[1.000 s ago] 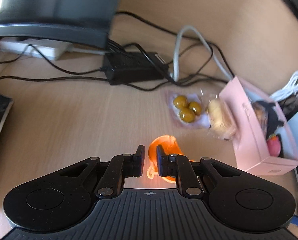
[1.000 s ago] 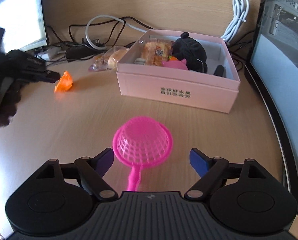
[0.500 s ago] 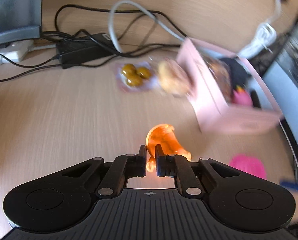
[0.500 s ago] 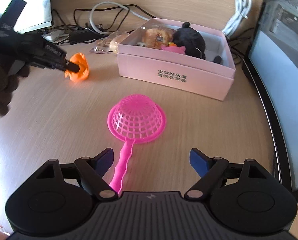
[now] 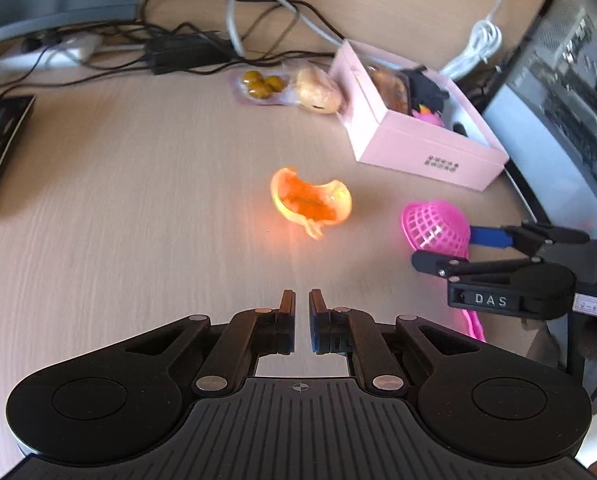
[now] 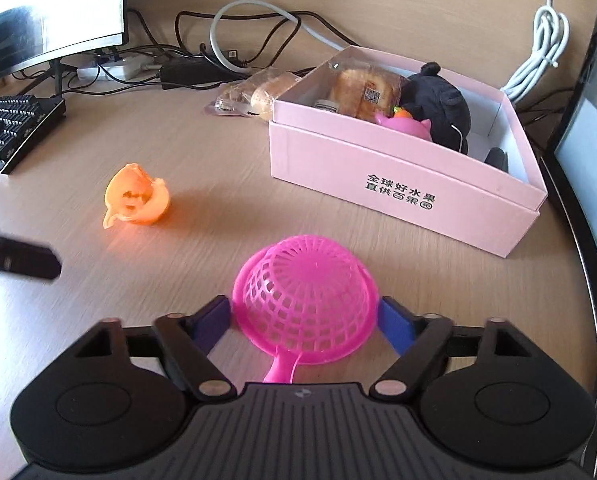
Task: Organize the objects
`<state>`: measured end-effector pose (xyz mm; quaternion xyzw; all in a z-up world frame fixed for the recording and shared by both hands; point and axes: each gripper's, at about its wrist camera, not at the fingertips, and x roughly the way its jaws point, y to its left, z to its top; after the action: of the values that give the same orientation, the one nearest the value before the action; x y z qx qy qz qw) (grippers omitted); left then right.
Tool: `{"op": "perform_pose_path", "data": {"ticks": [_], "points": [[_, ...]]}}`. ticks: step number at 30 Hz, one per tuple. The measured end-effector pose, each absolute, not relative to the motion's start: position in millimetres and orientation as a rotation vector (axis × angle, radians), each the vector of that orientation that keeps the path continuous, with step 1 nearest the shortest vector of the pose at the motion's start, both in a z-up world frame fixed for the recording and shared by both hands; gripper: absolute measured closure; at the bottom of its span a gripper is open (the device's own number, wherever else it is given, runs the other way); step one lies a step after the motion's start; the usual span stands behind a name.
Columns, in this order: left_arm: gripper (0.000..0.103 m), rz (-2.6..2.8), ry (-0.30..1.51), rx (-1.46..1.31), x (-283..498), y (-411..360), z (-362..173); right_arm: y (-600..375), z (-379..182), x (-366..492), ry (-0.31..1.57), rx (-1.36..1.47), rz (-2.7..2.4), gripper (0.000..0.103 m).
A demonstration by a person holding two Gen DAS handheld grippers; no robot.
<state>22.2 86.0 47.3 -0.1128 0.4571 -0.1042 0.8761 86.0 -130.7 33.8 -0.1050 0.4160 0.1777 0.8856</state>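
An orange plastic toy (image 5: 310, 202) lies on the wooden desk, apart from my left gripper (image 5: 302, 300), whose fingers are nearly together and empty. It also shows in the right wrist view (image 6: 137, 199). A pink mesh strainer (image 6: 306, 300) lies dome up between the open fingers of my right gripper (image 6: 304, 316), which do not visibly press it. It also shows in the left wrist view (image 5: 436, 226). The pink box (image 6: 410, 184) holds bread, a black plush and a pink toy.
A bag of olives (image 5: 262, 82) and a wrapped bun (image 5: 316, 88) lie left of the box. Cables and a power brick (image 5: 186, 52) run along the back. A keyboard (image 6: 14, 128) and monitor (image 6: 46, 8) stand left, a computer case (image 5: 570, 64) right.
My left gripper let go of the orange toy and drew back; the toy now lies on the desk. My right gripper moved forward until its open fingers flank the pink strainer.
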Motion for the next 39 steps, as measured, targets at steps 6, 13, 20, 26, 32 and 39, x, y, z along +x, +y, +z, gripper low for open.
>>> {"op": "perform_pose_path", "data": {"ticks": [6, 13, 20, 26, 32, 39], "points": [[0.091, -0.249, 0.856, -0.297, 21.1, 100.3, 57.2, -133.7, 43.5, 68.5, 0.842, -0.217, 0.364, 0.028], [0.09, -0.215, 0.893, -0.231, 33.9, 92.7, 46.8, -147.7, 43.5, 41.1, 0.844, -0.217, 0.319, 0.019], [0.089, -0.303, 0.941, -0.087, 29.2, 51.5, 30.5, -169.9, 34.1, 24.4, 0.865, -0.197, 0.24, 0.014], [0.088, -0.401, 0.944, 0.048, 22.9, 19.4, 31.9, -196.3, 27.0, 23.5, 0.86, -0.128, 0.12, 0.0], [0.087, -0.514, 0.934, 0.186, 9.8, -9.7, 34.4, -211.8, 21.6, 24.0, 0.862, -0.039, 0.098, 0.0], [0.083, -0.565, 0.921, 0.293, -0.6, -30.8, 35.0, -211.3, 21.6, 23.7, 0.854, -0.032, 0.092, 0.0]]}}
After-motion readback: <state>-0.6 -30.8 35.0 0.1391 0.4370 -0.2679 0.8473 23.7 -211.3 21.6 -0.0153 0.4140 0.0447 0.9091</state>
